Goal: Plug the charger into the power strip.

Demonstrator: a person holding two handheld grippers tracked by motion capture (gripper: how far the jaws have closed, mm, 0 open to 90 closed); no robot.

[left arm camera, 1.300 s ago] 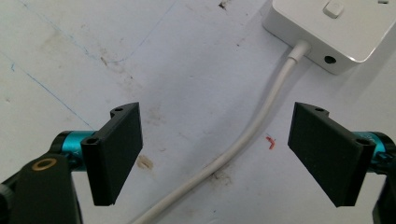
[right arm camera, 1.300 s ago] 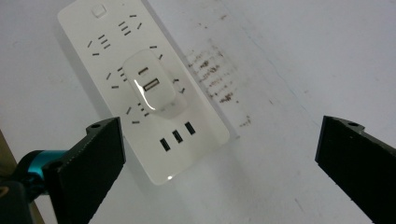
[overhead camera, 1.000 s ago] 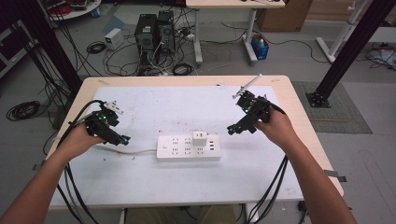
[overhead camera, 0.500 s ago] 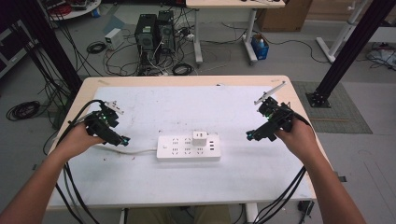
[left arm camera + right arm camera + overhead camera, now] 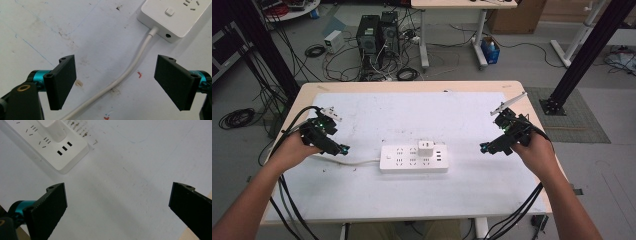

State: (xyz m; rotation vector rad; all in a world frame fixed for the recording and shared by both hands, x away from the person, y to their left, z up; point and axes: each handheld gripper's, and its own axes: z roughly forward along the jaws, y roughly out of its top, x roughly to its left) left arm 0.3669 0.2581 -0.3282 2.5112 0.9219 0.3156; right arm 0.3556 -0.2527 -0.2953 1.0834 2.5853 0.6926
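White plastic power strip (image 5: 413, 158) with white cube charger (image 5: 426, 147) lies centre-table. Left gripper (image 5: 343, 149) at nine o'clock, right gripper (image 5: 483, 148) at three o'clock; both jaws apart, empty.

Glossy plastic power strip (image 5: 413, 158) (matt-black jaws)

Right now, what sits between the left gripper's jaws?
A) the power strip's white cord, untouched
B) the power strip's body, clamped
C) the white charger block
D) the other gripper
A: in the left gripper view the white cord runs across the table between the open jaws of the left gripper, neither pad touching it.
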